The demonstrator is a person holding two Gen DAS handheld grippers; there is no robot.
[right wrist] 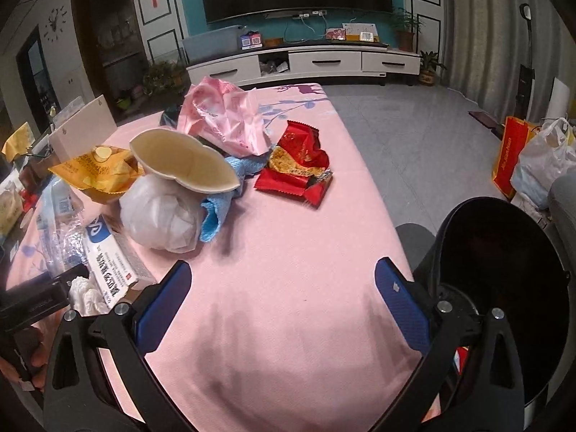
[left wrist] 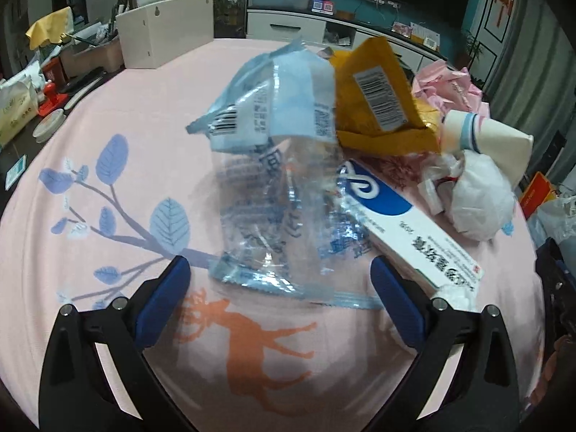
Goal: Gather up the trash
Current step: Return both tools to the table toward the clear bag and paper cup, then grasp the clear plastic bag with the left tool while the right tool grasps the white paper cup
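Right, both tools are up over the pink tablecloth [right wrist: 288,252] and both are spread wide with nothing between the blue pads. Left gripper [left wrist: 280,280] hovers low over the clear blue plastic wrapper [left wrist: 273,187], whose crinkled near end lies between its fingertips, though neither pad appears to touch it. Just right of that wrapper sits the white and blue medicine box [left wrist: 406,230], angled toward the right finger, with a small wad of white tissue [left wrist: 457,293] at its near corner. Behind them, the yellow snack bag [left wrist: 378,108] props up with its barcode showing, and beside it a squashed paper cup [left wrist: 486,144] lies tipped above a balled white plastic bag [left wrist: 482,198]. Over to the right gripper [right wrist: 282,280]: released too, poised above a bare patch of cloth. Ahead of it lie the red wrappers [right wrist: 298,165], set apart from the main heap, with the crumpled pink bag [right wrist: 223,122] behind and a blue cloth [right wrist: 219,208] poking out under the cup and the balled bag. Off the table's right edge, close to the right finger, stands the black bin [right wrist: 504,288], mouth toward the camera.
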